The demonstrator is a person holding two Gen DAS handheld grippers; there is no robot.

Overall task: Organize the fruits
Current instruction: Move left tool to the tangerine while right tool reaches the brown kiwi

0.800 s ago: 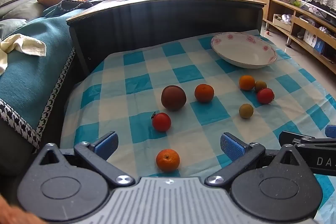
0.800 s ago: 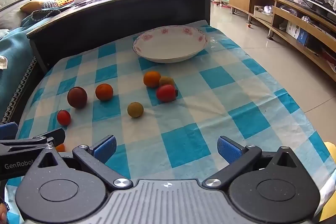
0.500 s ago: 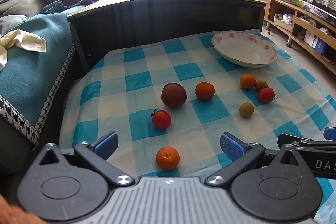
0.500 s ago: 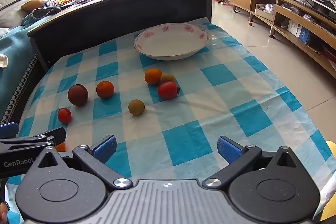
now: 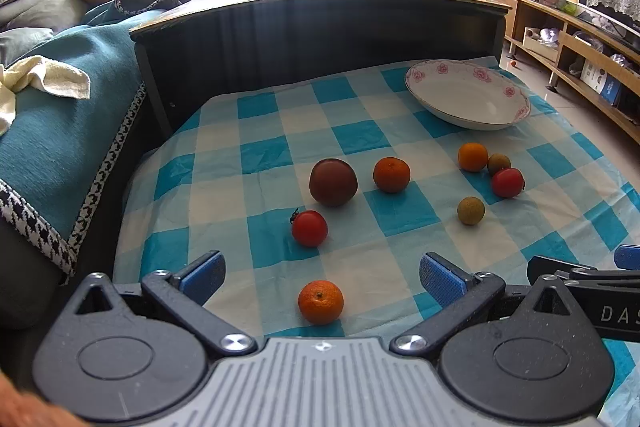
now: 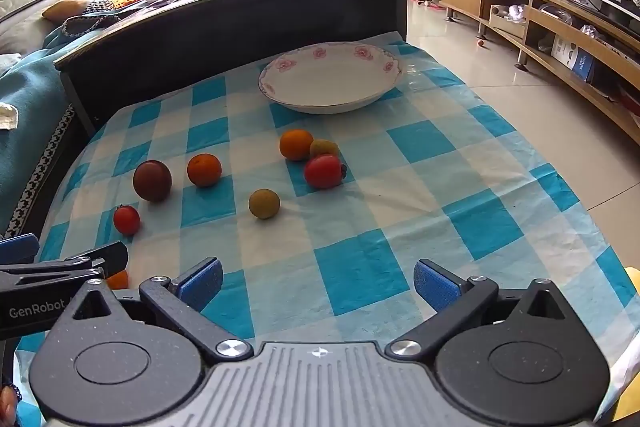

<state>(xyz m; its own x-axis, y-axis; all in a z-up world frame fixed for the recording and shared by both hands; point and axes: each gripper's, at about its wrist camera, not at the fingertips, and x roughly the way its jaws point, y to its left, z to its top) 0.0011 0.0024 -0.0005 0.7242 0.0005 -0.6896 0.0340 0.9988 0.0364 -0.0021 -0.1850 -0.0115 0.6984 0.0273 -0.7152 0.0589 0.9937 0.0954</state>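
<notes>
Several fruits lie on a blue-and-white checked cloth [image 5: 360,137]. A small orange [image 5: 320,302] sits just ahead of my open left gripper [image 5: 320,277], between its fingers' line but untouched. Farther out are a red tomato [image 5: 309,228], a dark plum [image 5: 333,182], an orange [image 5: 391,174], a brown-green fruit [image 5: 471,211], and a cluster with another orange [image 5: 473,157] and red tomato [image 5: 507,182]. An empty white floral bowl [image 6: 332,79] stands at the back. My right gripper [image 6: 318,283] is open over bare cloth, nearest the brown-green fruit [image 6: 264,203].
A dark raised table [image 5: 304,27] with more fruit and boxes walls off the back. A teal-covered sofa [image 5: 52,131] lies left. Tiled floor [image 6: 520,99] and low wooden shelving [image 6: 560,39] are on the right. The other gripper [image 6: 60,279] shows at the right view's left edge.
Both views have shifted only slightly; the scene sits a little lower in frame. No fruit moved and both grippers stay open.
</notes>
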